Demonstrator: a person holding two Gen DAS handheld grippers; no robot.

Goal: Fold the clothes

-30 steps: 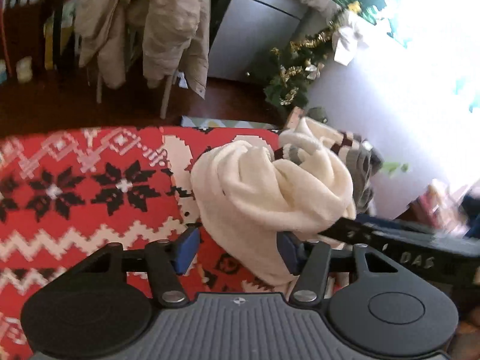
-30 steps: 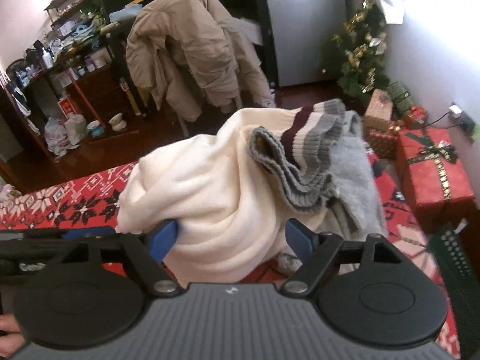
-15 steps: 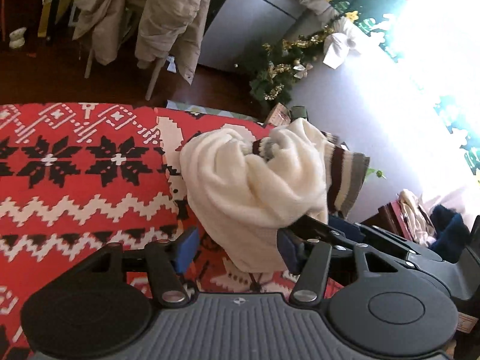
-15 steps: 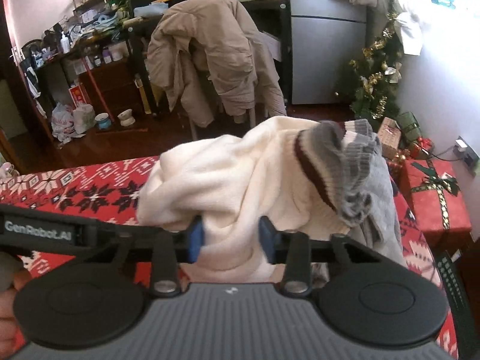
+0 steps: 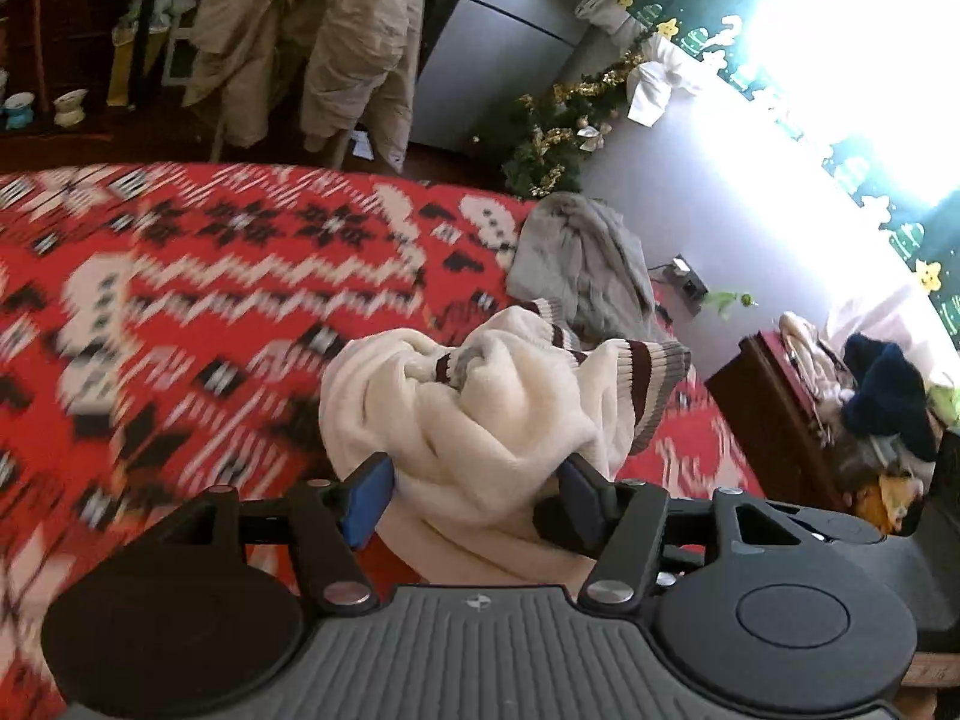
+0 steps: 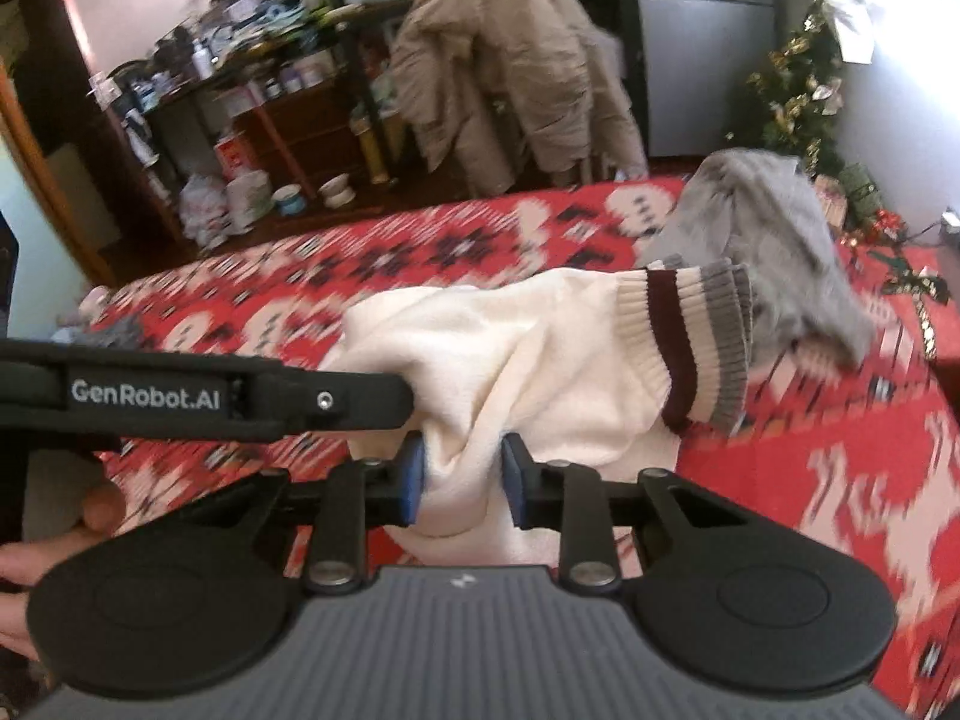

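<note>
A cream sweater (image 5: 492, 396) with maroon and grey striped cuffs hangs bunched over the red patterned blanket (image 5: 210, 276). My left gripper (image 5: 471, 498) has its blue pads against both sides of the thick bundle, and its jaws are opening slightly. In the right wrist view my right gripper (image 6: 462, 480) pinches a narrow fold of the sweater (image 6: 540, 354), its jaws still closing. The left gripper's black finger (image 6: 210, 396) crosses that view just left of the fold. A grey garment (image 5: 582, 264) lies crumpled on the blanket (image 6: 840, 450) behind the sweater, also seen as the grey garment (image 6: 774, 246) at the right.
A beige jacket (image 6: 516, 72) drapes over a chair beyond the bed, beside a grey fridge (image 5: 498, 48) and a small Christmas tree (image 5: 558, 132). Cluttered shelves (image 6: 240, 90) stand at the far left. A wooden cabinet (image 5: 792, 408) piled with clothes is at the right. A hand (image 6: 48, 546) shows at the lower left.
The right jaws closed from wide onto a fold of the cream sweater. Both grippers carried the sweater off the grey garment, which now lies behind on the blanket.
</note>
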